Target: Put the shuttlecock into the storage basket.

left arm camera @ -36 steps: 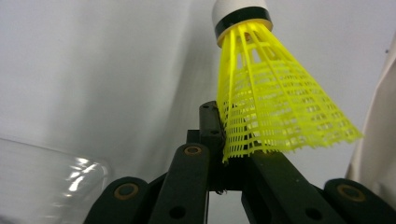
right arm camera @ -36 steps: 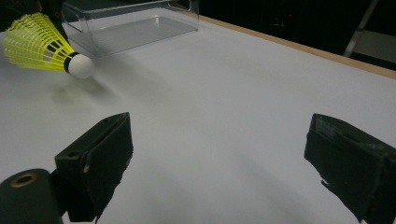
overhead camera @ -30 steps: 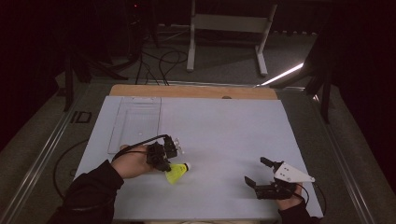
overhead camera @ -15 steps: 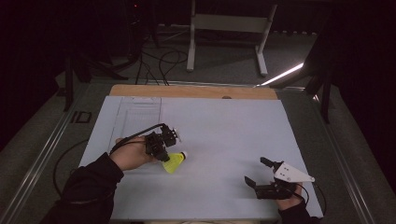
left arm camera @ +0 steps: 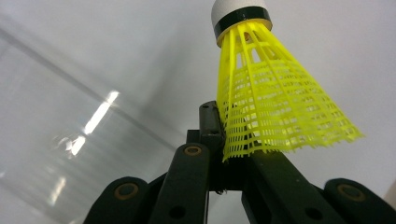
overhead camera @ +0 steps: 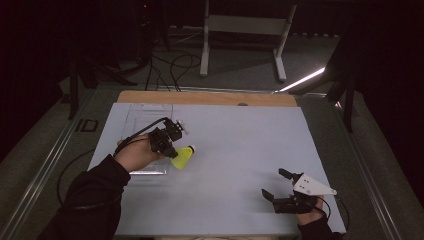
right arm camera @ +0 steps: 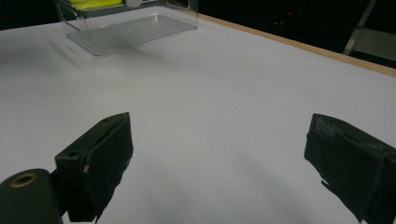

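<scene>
left gripper (overhead camera: pixel 172 145) clenched on the yellow shuttlecock (overhead camera: pixel 182 157), carrying it by the clear box (overhead camera: pixel 145 117); next: ease it over the rim; right gripper (overhead camera: pixel 280 187) released, resting near right

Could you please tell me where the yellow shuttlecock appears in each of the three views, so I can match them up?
High view: the shuttlecock is left of centre, at the left hand-held gripper, beside the clear tray.
Left gripper view: upper right of centre, skirt pinched between the black jaws, white cork up.
Right gripper view: a yellow strip at the top left edge, above the tray.
Shared landmark: the clear tray.
</scene>
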{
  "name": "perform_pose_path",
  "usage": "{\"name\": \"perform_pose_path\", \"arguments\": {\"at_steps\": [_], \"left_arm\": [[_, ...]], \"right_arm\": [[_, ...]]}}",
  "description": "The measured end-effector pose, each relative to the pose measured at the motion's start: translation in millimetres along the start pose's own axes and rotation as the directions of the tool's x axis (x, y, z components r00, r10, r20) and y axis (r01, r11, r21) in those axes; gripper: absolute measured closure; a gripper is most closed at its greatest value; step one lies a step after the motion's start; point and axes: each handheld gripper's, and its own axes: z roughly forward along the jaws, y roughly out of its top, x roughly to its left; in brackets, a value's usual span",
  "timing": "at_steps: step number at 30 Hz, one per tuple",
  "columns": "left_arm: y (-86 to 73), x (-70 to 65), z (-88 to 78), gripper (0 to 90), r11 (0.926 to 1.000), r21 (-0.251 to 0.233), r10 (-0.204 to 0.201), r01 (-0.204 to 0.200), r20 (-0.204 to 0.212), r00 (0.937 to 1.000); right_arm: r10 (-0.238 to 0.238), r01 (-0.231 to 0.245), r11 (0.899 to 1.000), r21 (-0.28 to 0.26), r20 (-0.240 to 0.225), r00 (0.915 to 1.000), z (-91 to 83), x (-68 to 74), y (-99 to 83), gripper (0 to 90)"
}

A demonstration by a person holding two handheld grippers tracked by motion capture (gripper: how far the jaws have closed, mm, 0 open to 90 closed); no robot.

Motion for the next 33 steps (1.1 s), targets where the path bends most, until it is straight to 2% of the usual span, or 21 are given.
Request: {"name": "perform_pose_path", "arguments": {"at_steps": [2,6,9,11,13,17,18,19,20,21,22,23,28,29,31,33], "left_arm": [[-0.5,6.8,-2.7,90.0,0.9993,-0.019,-0.034,0.034,-0.005,0.9994],[-1.9,17.8,-7.8,90.0,0.9968,-0.042,-0.068,0.068,-0.016,0.9975],[-3.0,26.5,-12.0,90.0,0.9918,-0.071,-0.108,0.107,-0.02,0.9939],[-3.4,31.8,-14.4,90.0,0.991,-0.07,-0.116,0.114,-0.032,0.9927],[-4.3,37.6,-16.9,90.0,0.9861,-0.088,-0.145,0.141,-0.034,0.9889],[-5.5,46.0,-20.5,90.0,0.9815,-0.093,-0.172,0.167,-0.045,0.9841],[-7.3,54.3,-26.1,90.0,0.9755,-0.108,-0.199,0.192,-0.062,0.978],[-7.3,54.3,-26.1,90.0,0.9755,-0.108,-0.199,0.192,-0.062,0.978],[-8.8,59.3,-30.8,90.0,0.9692,-0.122,-0.224,0.214,-0.077,0.9715],[-8.8,59.3,-30.8,90.0,0.9692,-0.122,-0.224,0.214,-0.077,0.9715],[-10.3,63.5,-34.8,90.0,0.9631,-0.138,-0.244,0.231,-0.081,0.9664],[-10.3,63.5,-34.8,90.0,0.9631,-0.138,-0.244,0.231,-0.081,0.9664],[-15.6,71.7,-43.1,90.0,0.9543,-0.155,-0.271,0.256,-0.086,0.9587],[-17.8,74.3,-45.4,90.0,0.9481,-0.166,-0.288,0.271,-0.091,0.9532],[-19.6,76.8,-46.7,90.0,0.9439,-0.173,-0.299,0.281,-0.087,0.9503],[-21.4,78.9,-46.5,90.0,0.937,-0.181,-0.318,0.299,-0.086,0.9443]], "right_arm": [[0.003,-0.003,1.0,0.001,0.0,1.0,0.0,0.1,-0.1,7.8],[0.003,-0.003,1.0,0.002,0.0,1.0,0.3,-0.1,-0.3,7.8],[0.005,-0.005,1.0,0.002,-0.001,1.0,0.4,0.0,-0.3,7.8],[0.002,-0.002,1.0,-0.001,0.0,1.0,0.5,-0.1,-0.3,7.8],[0.007,-0.007,1.0,-0.006,-0.003,1.0,0.0,0.1,-0.1,7.8],[0.008,-0.008,1.0,-0.008,-0.002,1.0,-0.3,-0.2,-0.1,7.7],[0.005,-0.005,1.0,-0.006,-0.001,1.0,-0.1,-0.1,-0.1,7.8],[0.005,-0.005,1.0,-0.006,-0.001,1.0,-0.1,-0.1,-0.1,7.8],[0.004,-0.004,1.0,-0.006,-0.003,1.0,0.0,0.0,-0.2,7.8],[0.004,-0.004,1.0,-0.006,-0.003,1.0,0.0,0.0,-0.2,7.8],[0.007,-0.007,1.0,-0.004,-0.003,1.0,0.1,-0.1,-0.3,7.8],[0.007,-0.007,1.0,-0.004,-0.003,1.0,0.1,-0.1,-0.3,7.8],[0.005,-0.005,1.0,-0.004,-0.003,1.0,0.3,-0.1,-0.3,7.8],[0.007,-0.007,1.0,-0.004,-0.003,1.0,0.4,-0.2,-0.4,7.8],[0.01,-0.01,1.0,0.0,-0.002,1.0,0.4,-0.3,-0.5,7.8],[0.01,-0.01,1.0,0.0,-0.002,0.9999,0.7,-0.1,-0.6,7.8]]}}
